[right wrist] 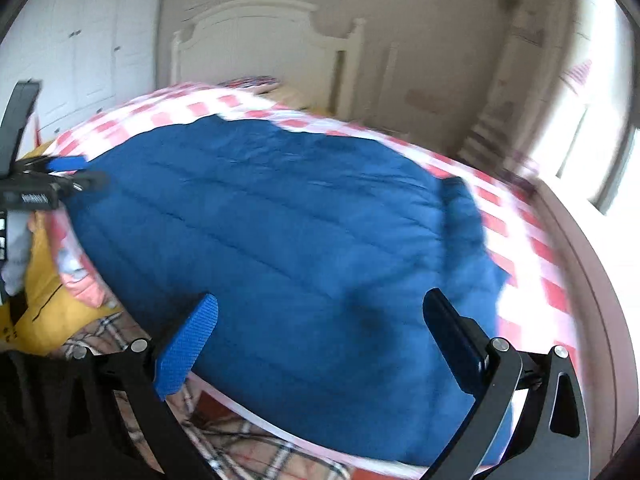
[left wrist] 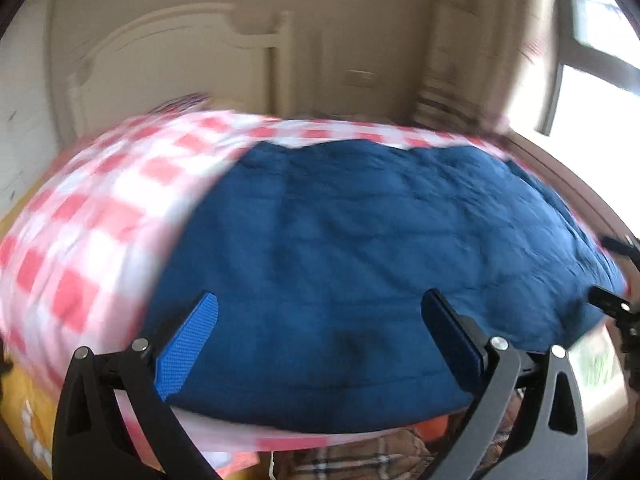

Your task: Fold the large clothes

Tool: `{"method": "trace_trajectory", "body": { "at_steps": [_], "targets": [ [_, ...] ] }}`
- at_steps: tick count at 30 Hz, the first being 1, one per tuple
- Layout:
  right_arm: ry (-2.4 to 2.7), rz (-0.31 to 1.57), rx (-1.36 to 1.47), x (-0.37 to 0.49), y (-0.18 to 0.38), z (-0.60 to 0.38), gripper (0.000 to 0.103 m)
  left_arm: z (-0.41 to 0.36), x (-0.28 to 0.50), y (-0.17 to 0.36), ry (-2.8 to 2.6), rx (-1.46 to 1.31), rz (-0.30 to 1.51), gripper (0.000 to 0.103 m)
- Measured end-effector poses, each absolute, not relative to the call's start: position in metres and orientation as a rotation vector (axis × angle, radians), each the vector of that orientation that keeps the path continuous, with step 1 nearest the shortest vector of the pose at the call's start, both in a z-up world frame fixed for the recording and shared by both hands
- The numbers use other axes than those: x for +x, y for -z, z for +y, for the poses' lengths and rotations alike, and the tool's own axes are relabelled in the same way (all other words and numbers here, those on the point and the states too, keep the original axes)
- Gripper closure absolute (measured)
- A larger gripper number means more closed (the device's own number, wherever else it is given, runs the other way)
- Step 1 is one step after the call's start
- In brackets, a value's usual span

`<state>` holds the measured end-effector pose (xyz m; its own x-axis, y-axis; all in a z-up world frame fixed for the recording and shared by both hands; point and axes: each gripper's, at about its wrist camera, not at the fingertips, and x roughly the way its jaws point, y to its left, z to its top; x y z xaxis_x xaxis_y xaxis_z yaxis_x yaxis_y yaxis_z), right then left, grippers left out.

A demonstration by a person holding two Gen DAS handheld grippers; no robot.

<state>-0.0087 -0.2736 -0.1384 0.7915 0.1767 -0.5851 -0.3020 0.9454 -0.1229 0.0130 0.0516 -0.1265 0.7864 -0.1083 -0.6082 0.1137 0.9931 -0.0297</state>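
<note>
Blue ribbed pads on black forked arms nearest the lens in both wrist views: left tongs (left wrist: 320, 344) spread wide, nothing between the pads; right tongs (right wrist: 320, 344) likewise spread wide and empty. Left pad of each pair (left wrist: 188, 348) turned so its woven, gridded face shows; opposite pad edge-on, a thin dark slab. Silver bolt heads at the arm pivots. Beyond and between the pads, a deep blue quilted garment (left wrist: 360, 248), puffy, matte, stitched in long parallel channels, softly creased, spread flat as a broad rounded mass. Laid on a red-and-white checked sheet (left wrist: 88, 216), large squares, thin and smooth, blurred by motion. Near hem of the garment just under the left tongs, running between both pads; hard to tell whether the pads touch the fabric. Same from the right wrist: garment (right wrist: 288, 232) filling the gap between the pads, a folded flap or sleeve heaped up toward the right edge, checked sheet (right wrist: 532, 248) showing past it. Left tongs visible far left in the right view (right wrist: 66, 168), at the garment's far-left edge. Tan plaid cloth (right wrist: 248, 448) below the sheet's near edge, yellow fabric (right wrist: 48, 304) to the left. Cream arched headboard (right wrist: 256, 36) behind, white cupboard doors (right wrist: 88, 40), bright window (left wrist: 600, 80) at right.
</note>
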Motion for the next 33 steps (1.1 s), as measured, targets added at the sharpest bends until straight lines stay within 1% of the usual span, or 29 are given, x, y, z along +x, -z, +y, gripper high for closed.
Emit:
{"method": "trace_trajectory", "body": {
  "at_steps": [3,5,11,16,19,21,24,28,33],
  "targets": [
    [-0.252,0.684,-0.102,-0.002,0.163,-0.303,0.005,0.078,0.024,0.149,0.051,-0.026,0.731,0.002],
    [-0.297,0.667,-0.001,-0.002,0.172,-0.315,0.005,0.076,0.022,0.154,0.051,0.013,0.710,0.002],
    [-0.268,0.705,-0.064,0.002,0.165,-0.307,0.005,0.067,0.022,0.156,0.013,0.062,0.718,0.002],
    [-0.217,0.612,-0.036,-0.012,0.149,-0.317,0.005,0.069,0.022,0.158,0.019,0.073,0.719,0.002],
    [-0.223,0.691,-0.037,-0.003,0.167,-0.319,0.005,0.068,0.022,0.158,0.018,0.074,0.716,0.002],
    [-0.239,0.688,0.001,-0.001,0.173,-0.323,0.005,0.069,0.022,0.158,0.021,0.070,0.713,0.002],
    [-0.214,0.733,-0.027,0.004,0.163,-0.320,0.005,0.069,0.022,0.158,0.021,0.069,0.713,0.002],
    [-0.192,0.636,-0.035,0.008,0.128,-0.305,0.005,0.070,0.021,0.160,0.023,0.064,0.702,0.002],
    [-0.270,0.593,-0.134,0.049,0.094,-0.253,0.005,0.070,0.021,0.160,0.030,0.064,0.701,0.002]
  ]
}}
